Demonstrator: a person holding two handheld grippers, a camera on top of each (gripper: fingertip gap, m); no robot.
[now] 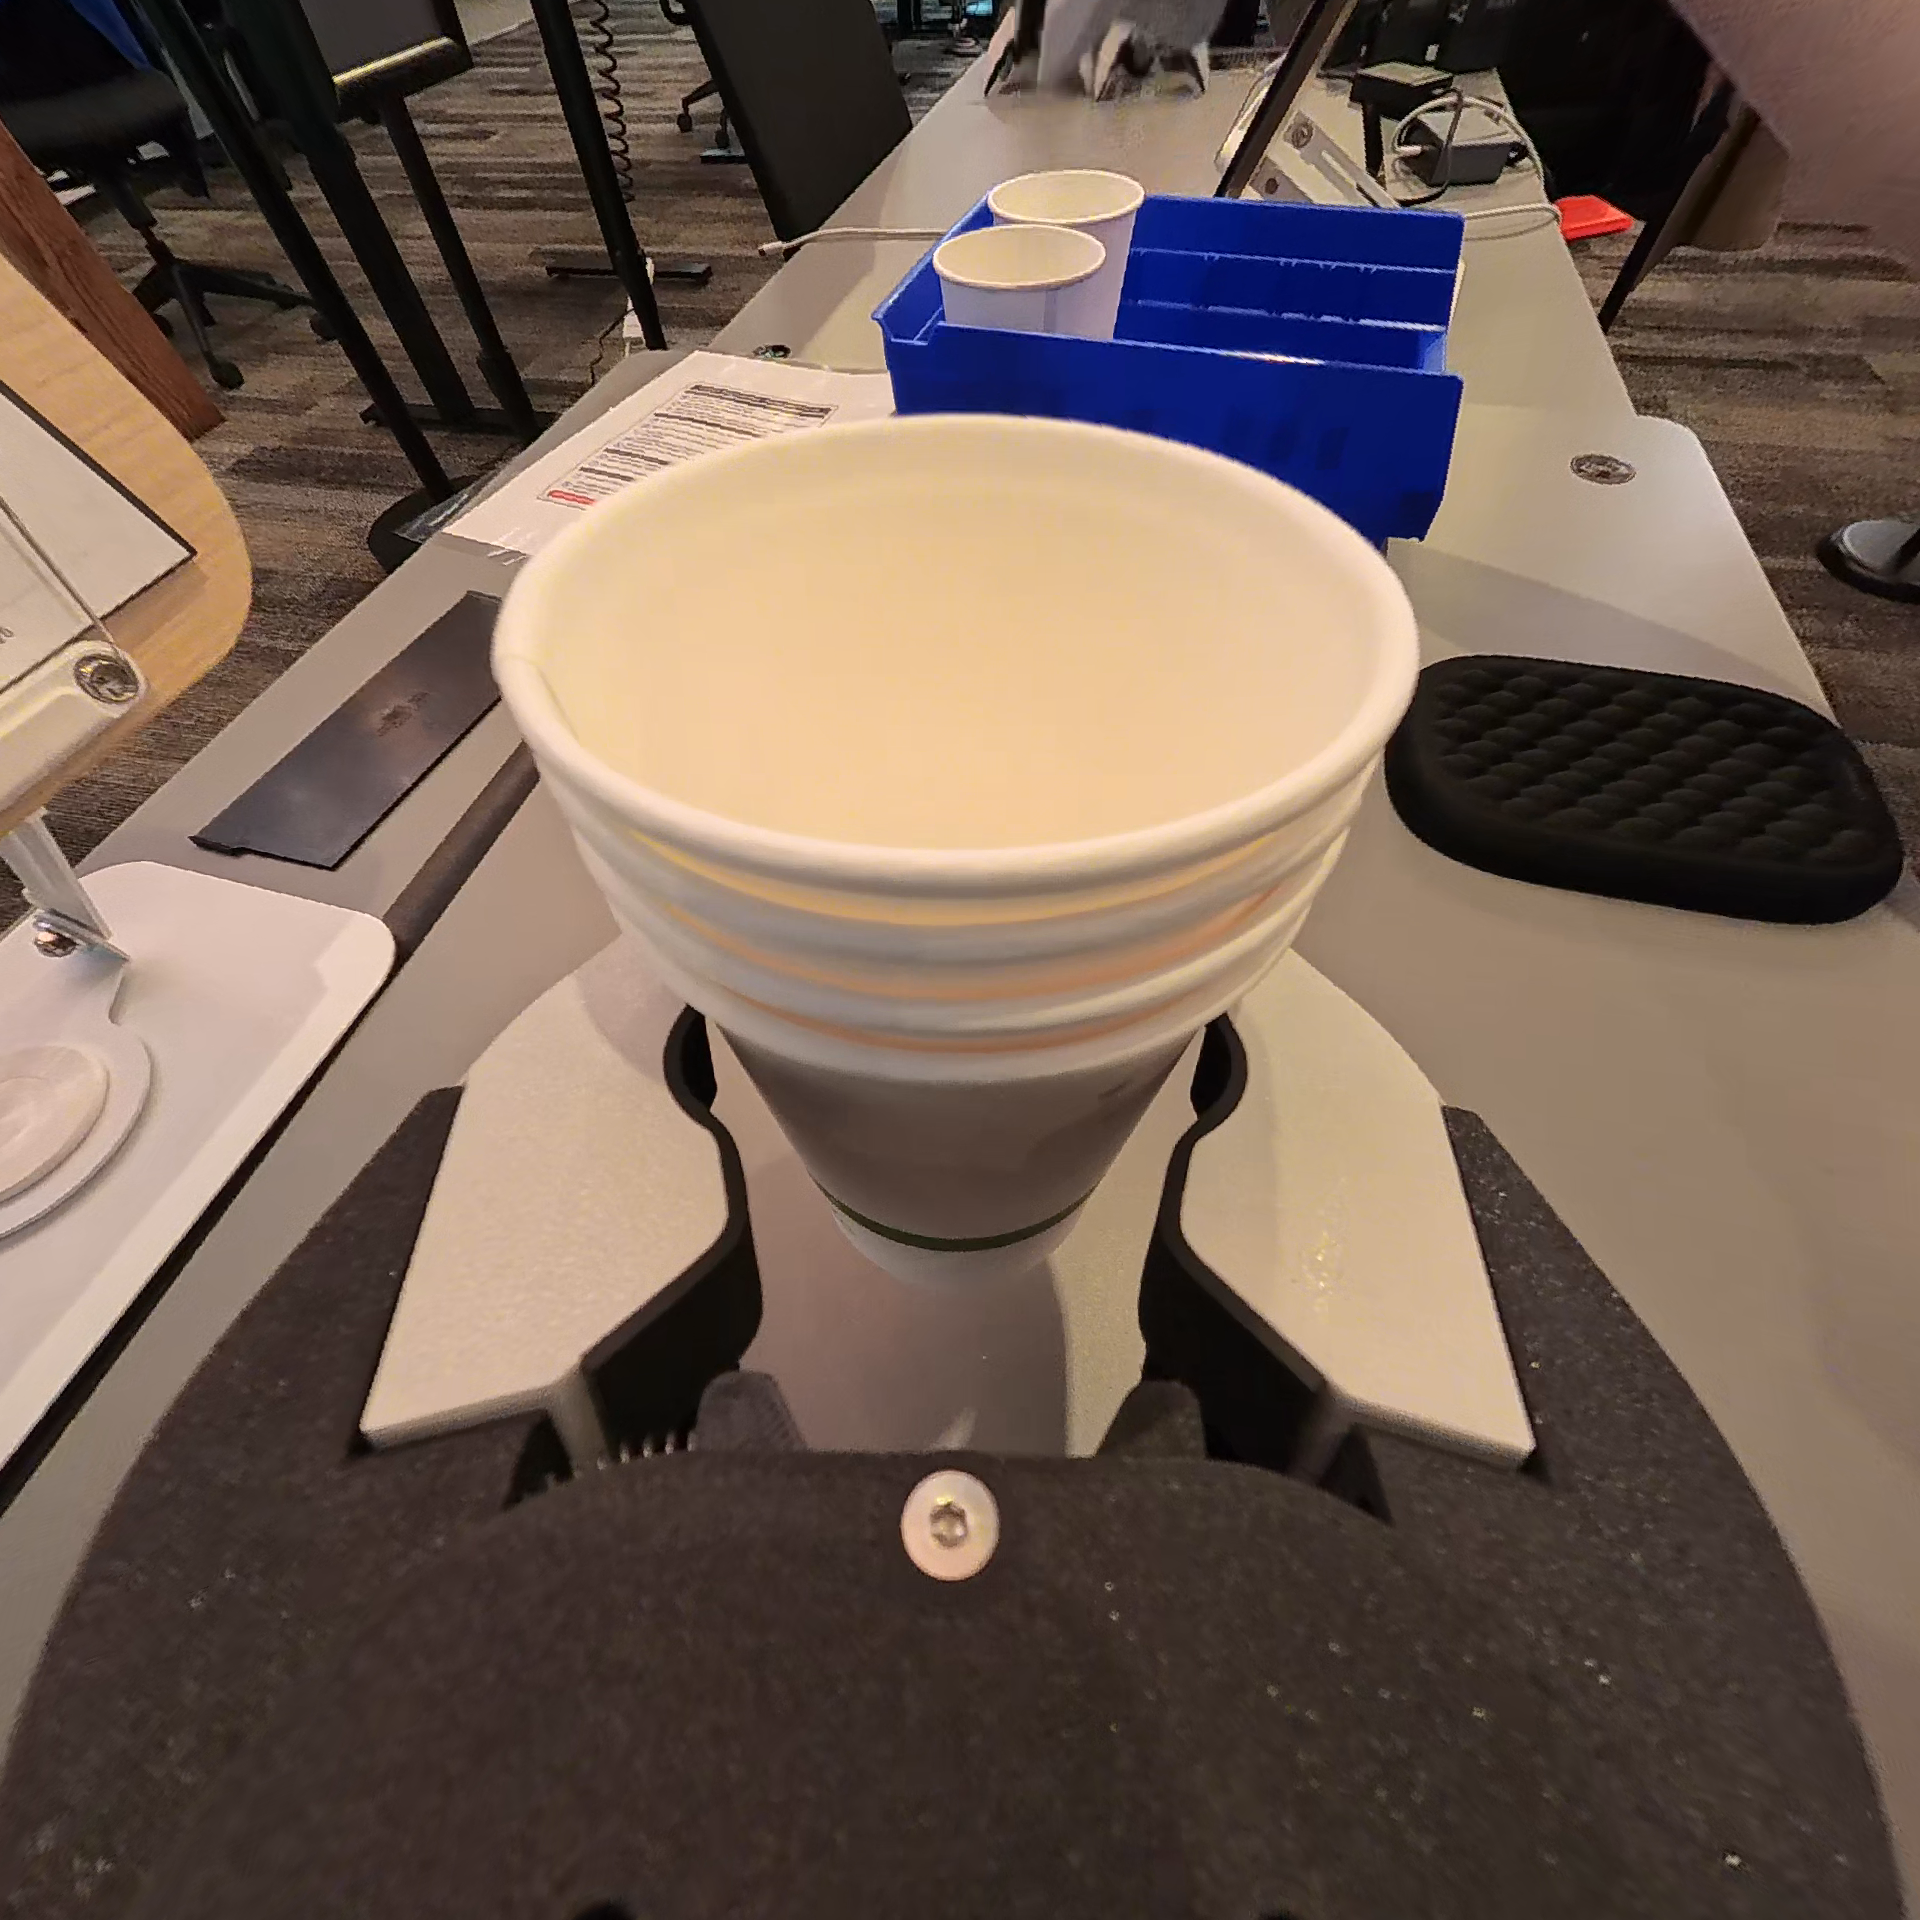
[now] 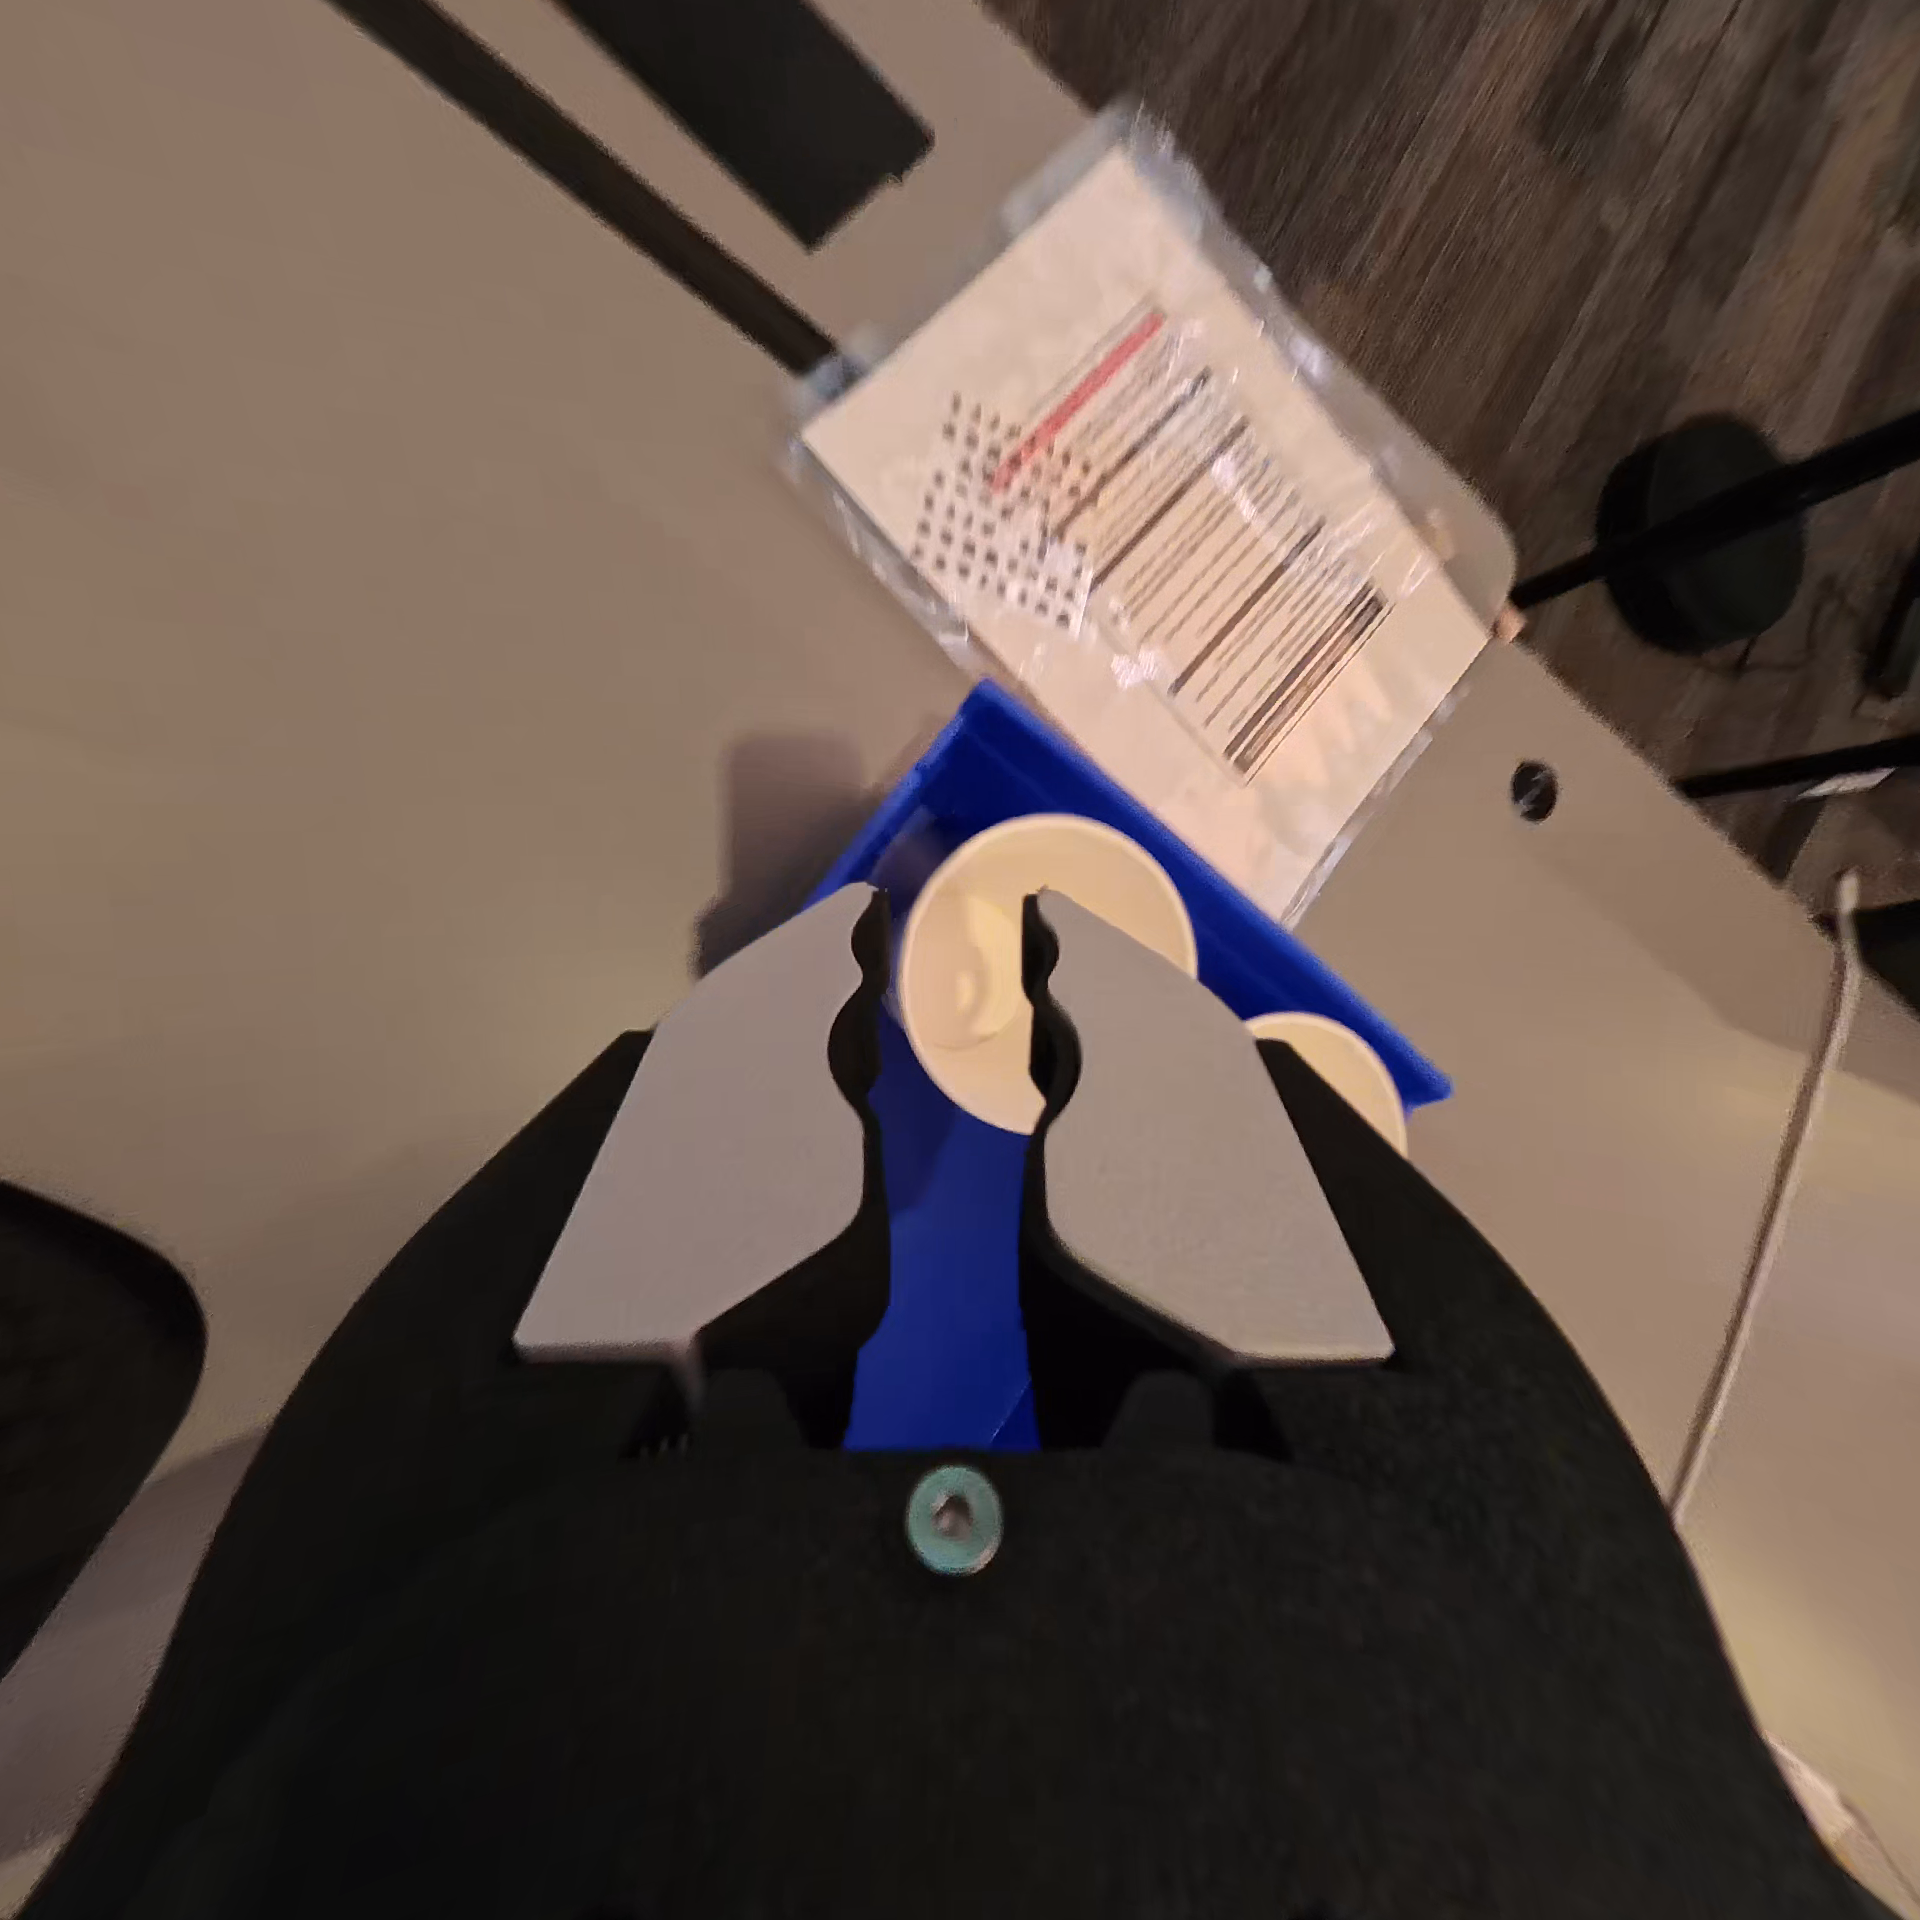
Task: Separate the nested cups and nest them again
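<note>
left claw (image 1: 956, 1122) is clamped round the lower wall of the nested stack of white paper cups (image 1: 956, 748), upright above the grey counter (image 1: 1558, 1039), steadying it. right claw (image 2: 951, 935), empty and narrowly parted, straddles a separated cup's rim (image 2: 1101, 883) in the blue plastic bin (image 2: 1299, 987), probably fetching it for re-nesting.

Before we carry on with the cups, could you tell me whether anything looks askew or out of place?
The rims of the nested cup stack in the left tool are uneven, with wider gaps on one side, so the cups sit slightly tilted in one another. The two single cups stand upright in the blue bin. Nothing looks spilled or damaged.
</note>
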